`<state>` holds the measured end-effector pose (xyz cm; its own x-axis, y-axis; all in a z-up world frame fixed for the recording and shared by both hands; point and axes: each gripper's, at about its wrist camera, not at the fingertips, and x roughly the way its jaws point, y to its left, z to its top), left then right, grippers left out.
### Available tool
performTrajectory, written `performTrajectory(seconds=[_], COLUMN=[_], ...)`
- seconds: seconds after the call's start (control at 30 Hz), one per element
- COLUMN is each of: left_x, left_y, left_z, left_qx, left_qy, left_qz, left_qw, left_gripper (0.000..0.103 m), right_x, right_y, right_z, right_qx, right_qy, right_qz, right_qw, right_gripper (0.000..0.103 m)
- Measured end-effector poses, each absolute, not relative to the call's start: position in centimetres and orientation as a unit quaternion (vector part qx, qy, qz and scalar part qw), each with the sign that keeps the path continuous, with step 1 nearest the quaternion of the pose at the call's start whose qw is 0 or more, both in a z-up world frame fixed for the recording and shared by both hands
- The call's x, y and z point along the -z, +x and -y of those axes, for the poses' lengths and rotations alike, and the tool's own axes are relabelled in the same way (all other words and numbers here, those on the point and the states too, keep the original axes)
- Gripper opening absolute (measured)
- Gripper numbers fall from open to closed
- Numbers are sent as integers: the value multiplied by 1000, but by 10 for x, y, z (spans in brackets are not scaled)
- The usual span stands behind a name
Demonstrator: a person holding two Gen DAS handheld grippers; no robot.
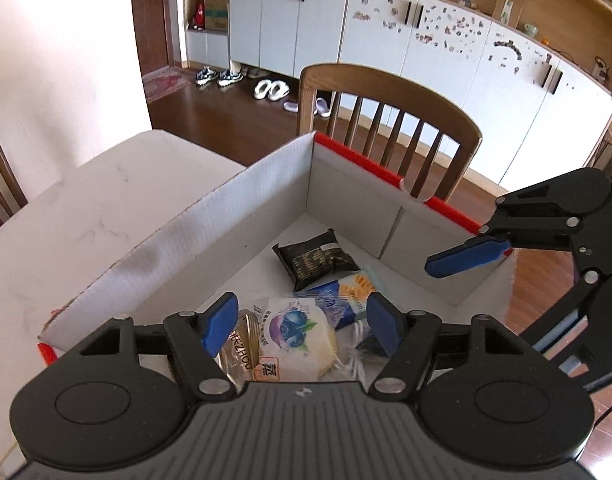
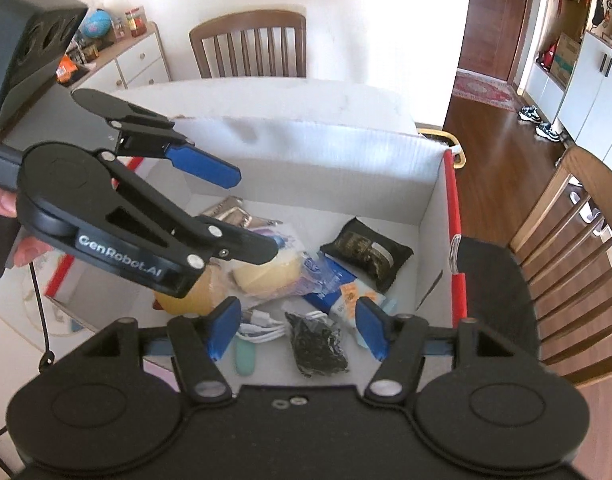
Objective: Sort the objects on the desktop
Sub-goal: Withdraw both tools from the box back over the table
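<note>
A white cardboard box (image 1: 242, 208) with red edges stands on the table; it also shows in the right wrist view (image 2: 325, 160). Inside lie a black packet (image 1: 315, 258) (image 2: 365, 254), a blueberry pastry in a clear wrapper (image 1: 296, 332) (image 2: 266, 272), a blue and orange packet (image 1: 349, 294) (image 2: 341, 292), a white cable (image 2: 262, 326), a black mesh bundle (image 2: 317, 344) and a pale green item (image 2: 246, 358). My left gripper (image 1: 302, 326) is open above the pastry, holding nothing. My right gripper (image 2: 298, 330) is open above the cable and bundle, holding nothing.
The white marble table (image 1: 66, 208) extends left of the box. Wooden chairs stand beyond the box (image 1: 389, 120) and at the sides (image 2: 577, 256) (image 2: 250, 44). White cabinets (image 1: 385, 32) line the far wall. Each gripper shows in the other's view (image 1: 465, 258) (image 2: 146, 208).
</note>
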<state>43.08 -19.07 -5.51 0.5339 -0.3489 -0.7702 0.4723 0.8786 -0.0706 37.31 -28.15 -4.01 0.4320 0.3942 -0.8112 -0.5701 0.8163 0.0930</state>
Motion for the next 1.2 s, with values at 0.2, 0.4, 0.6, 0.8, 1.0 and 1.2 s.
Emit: performTrajectory(seconds=[0.2, 0.4, 0.6, 0.8, 1.0, 1.2], left_x=[38, 26, 16, 12, 10, 10], left_y=[409, 386, 362, 340, 320, 303], left_z=[187, 180, 170, 165, 157, 150], left_qx=[247, 250, 240, 223, 220, 212], left_qy=[68, 52, 44, 51, 37, 27], left_qz=[-408, -400, -386, -375, -368, -360], left_qw=[876, 880, 890, 898, 902, 908], left_gripper=[70, 70, 70, 70, 70, 70], right_x=[26, 18, 8, -2, -12, -15], right_y=[362, 351, 336, 319, 306, 299], right_z=[282, 284, 281, 281, 284, 283], right_qx=[-294, -299, -308, -322, -322, -315], right_qy=[-88, -81, -83, -80, -72, -61], right_qz=[-437, -426, -412, -394, -380, -372], right_qw=[845, 850, 854, 857, 864, 871], right_gripper=[64, 64, 65, 65, 68, 71])
